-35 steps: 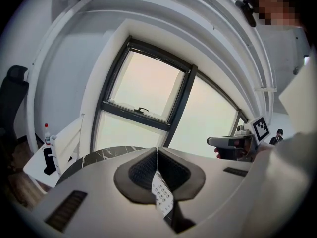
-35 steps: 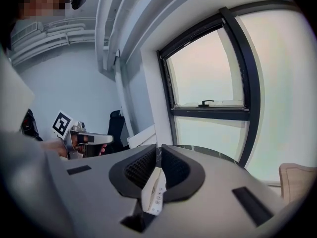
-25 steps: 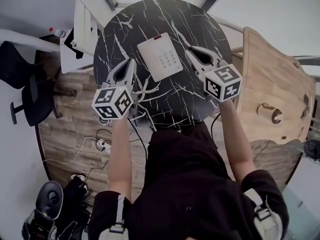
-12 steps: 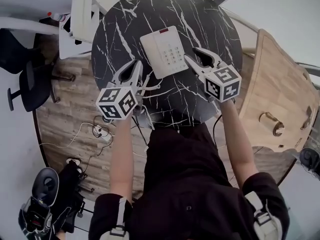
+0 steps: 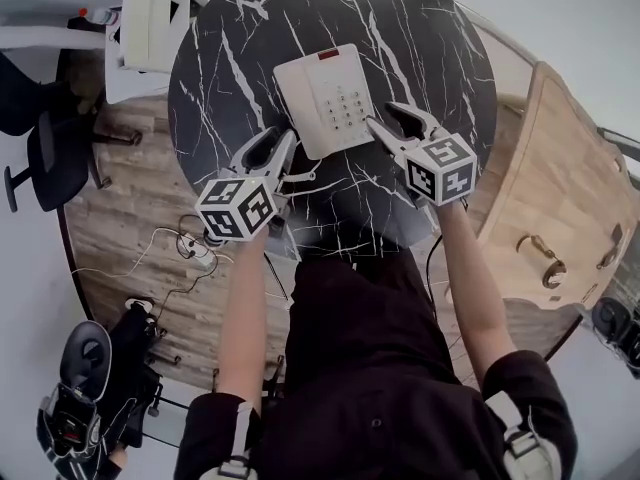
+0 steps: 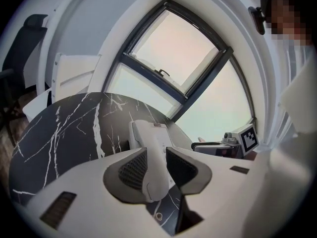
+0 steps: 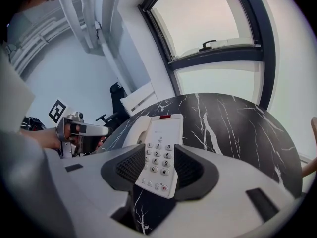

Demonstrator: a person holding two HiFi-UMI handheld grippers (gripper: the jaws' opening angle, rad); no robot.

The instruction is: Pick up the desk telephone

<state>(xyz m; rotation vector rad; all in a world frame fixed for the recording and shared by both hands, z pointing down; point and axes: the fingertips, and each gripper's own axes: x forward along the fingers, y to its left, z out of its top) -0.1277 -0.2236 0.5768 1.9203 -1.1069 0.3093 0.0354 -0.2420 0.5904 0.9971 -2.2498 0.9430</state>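
Note:
A white desk telephone (image 5: 328, 98) with a keypad and a red mark at its far end lies on the round black marble table (image 5: 230, 58). My left gripper (image 5: 276, 145) is at the phone's near left corner. Its jaws have just been opening; in the left gripper view (image 6: 157, 165) the handset (image 6: 152, 155) shows in the gap, not pinched. My right gripper (image 5: 390, 120) is at the phone's right edge. Its jaws have also just been opening, and in the right gripper view (image 7: 158, 170) they frame the keypad (image 7: 159, 155) with room on both sides.
The phone's cord (image 5: 300, 176) curls on the table near the left gripper. A white chair (image 5: 140, 18) stands at the table's far left, a black office chair (image 5: 40, 158) farther left. A wooden panel (image 5: 560, 168) lies to the right. Cables and a power strip (image 5: 195, 253) are on the floor.
Both grippers have come down toward the table and closer to the phone's two sides. Both pairs of jaws, shut before, now stand apart.

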